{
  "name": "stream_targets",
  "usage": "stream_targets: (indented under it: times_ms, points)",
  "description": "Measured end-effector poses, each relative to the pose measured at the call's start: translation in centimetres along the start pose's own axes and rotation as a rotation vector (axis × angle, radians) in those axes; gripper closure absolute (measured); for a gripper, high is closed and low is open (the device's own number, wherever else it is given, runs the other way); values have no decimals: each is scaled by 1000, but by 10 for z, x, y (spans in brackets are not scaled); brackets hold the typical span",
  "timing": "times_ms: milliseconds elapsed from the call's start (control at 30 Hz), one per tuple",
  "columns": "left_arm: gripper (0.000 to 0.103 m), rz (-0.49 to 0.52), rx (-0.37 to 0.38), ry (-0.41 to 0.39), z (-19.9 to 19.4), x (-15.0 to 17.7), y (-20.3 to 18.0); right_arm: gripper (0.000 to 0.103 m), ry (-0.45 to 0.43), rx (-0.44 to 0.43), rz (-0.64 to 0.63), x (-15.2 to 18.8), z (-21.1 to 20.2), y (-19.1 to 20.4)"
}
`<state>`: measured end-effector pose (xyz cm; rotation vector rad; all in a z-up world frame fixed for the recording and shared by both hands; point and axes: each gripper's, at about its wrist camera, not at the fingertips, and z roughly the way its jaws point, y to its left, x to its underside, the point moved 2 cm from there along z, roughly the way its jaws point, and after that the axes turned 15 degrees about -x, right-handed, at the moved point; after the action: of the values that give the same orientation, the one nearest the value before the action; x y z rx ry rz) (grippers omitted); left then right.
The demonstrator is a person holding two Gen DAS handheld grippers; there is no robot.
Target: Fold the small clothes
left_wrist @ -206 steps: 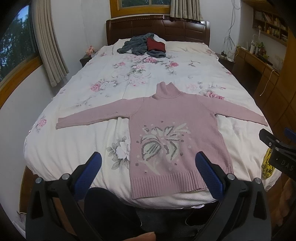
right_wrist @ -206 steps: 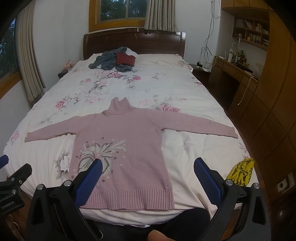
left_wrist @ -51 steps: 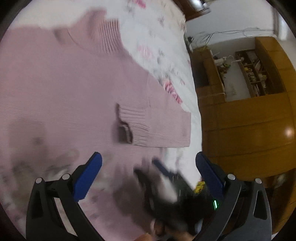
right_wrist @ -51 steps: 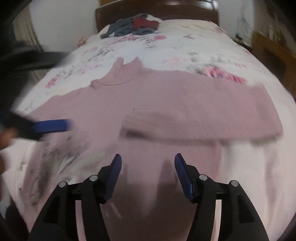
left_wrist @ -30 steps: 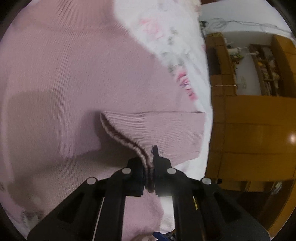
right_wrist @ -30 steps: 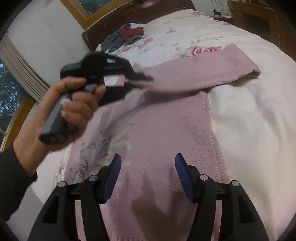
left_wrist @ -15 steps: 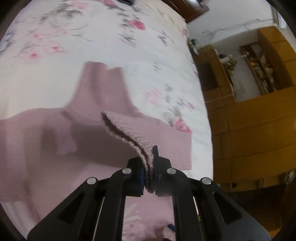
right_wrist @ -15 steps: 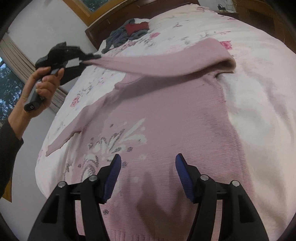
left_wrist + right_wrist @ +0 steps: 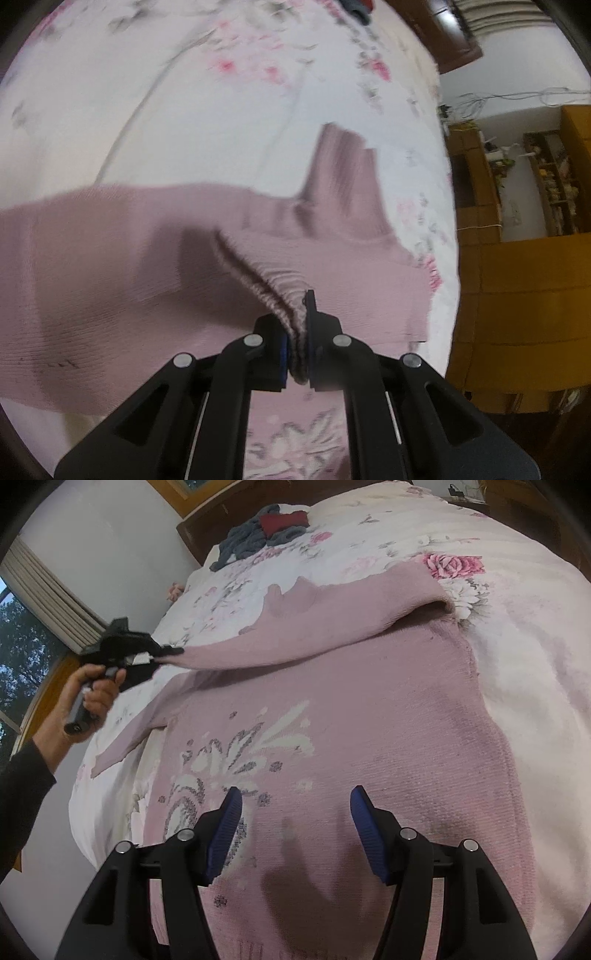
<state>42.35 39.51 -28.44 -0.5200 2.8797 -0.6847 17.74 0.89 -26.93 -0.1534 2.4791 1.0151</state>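
Sweater: one pink turtleneck sweater (image 9: 351, 738) lies face up on the bed (image 9: 535, 609), a white and grey flower knitted on its chest
Sleeves: two; one sleeve (image 9: 295, 635) is drawn across the upper chest toward the window side, the other sleeve (image 9: 136, 731) lies out flat on the bedspread
Left claw: the left claw (image 9: 295, 354) is clenched on the ribbed cuff (image 9: 273, 288) of the drawn-over sleeve, the knit bunched between its jaws and lifted off the body of the sweater
Left hand: one hand (image 9: 92, 694) in a dark sleeve grips the handle of that tool, up near the window side of the bed
Right claw: the right claw (image 9: 295, 834) hangs released above the lower half of the sweater, its two blue pads (image 9: 225, 830) well apart and nothing between them
Collar: one ribbed turtleneck collar (image 9: 343, 177) points toward the headboard, blurred in the left wrist view
Other clothes: one heap of grey and red clothes (image 9: 266, 531) sits by the headboard, well apart from the sweater
Bedspread: white with pink roses
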Motion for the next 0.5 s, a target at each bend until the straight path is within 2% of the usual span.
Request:
stream_targets:
  times_ms: [167,267,367,400,433,467,500]
  points:
    - [98,-25,-34,24,23,2,21,41,10,-6,-14,-1,4,5]
    - [96,-17,-80,38,35,5,27,41,10,-9,-6,-2,5,5]
    - [82,21,-228,-17,30,6,26,41,11,-15,0,-2,5,5]
    - [72,8,-302,-71,18,6,26,41,8,-18,-1,-2,4,6]
    - [66,-1,-346,-132,5,8,24,41,6,-20,-2,-2,4,7]
    - [57,0,-317,-182,-5,11,18,41,4,-23,-2,-2,4,7]
    - [57,3,-279,-196,-9,15,13,41,2,-26,0,-2,4,8]
